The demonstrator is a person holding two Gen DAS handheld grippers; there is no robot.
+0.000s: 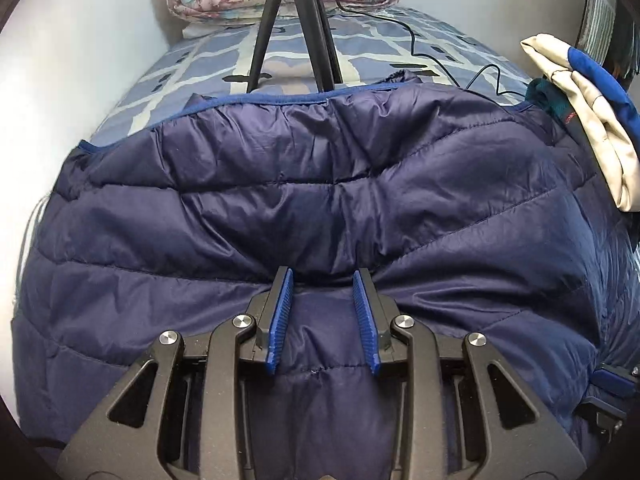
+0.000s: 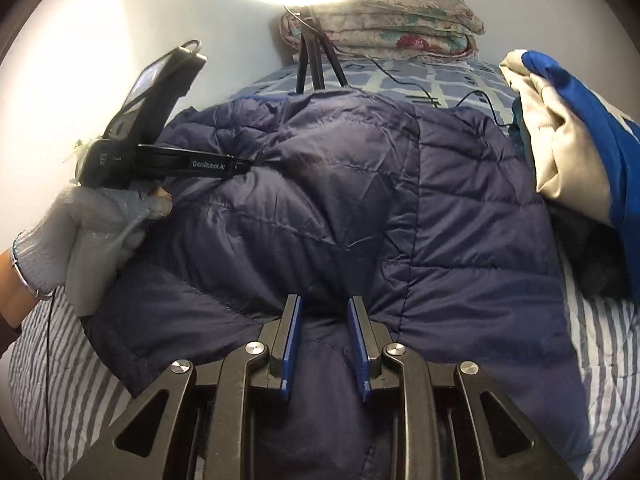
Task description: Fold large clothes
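- The only writing that can be read is "GenRobot.AI", in pale letters on the black body of the left gripper [image 2: 240,170], seen side-on in the right wrist view.
- Only the right wrist view shows the grey knit-gloved left hand [image 2: 100,236] holding that gripper, a thin bracelet [image 2: 24,280] at the wrist and the grey-and-white striped sheet [image 2: 60,360].
- The left wrist view shows more of the blue-and-white patterned bedcover [image 1: 192,64] around the black tripod [image 1: 296,24].
- Both views show the folded floral quilt [image 2: 400,28] by the wall and a crumpled cream-and-blue garment [image 2: 560,152] at the right.
- The navy quilted puffer jacket [image 1: 320,184] lies spread on the bed, wrinkled, with a brighter blue trimmed edge along its far side.
- The left gripper's jaws are parted over jacket fabric, pressing on nothing.
- The right gripper [image 2: 324,344] likewise has its blue-padded jaws apart above the jacket, holding nothing.
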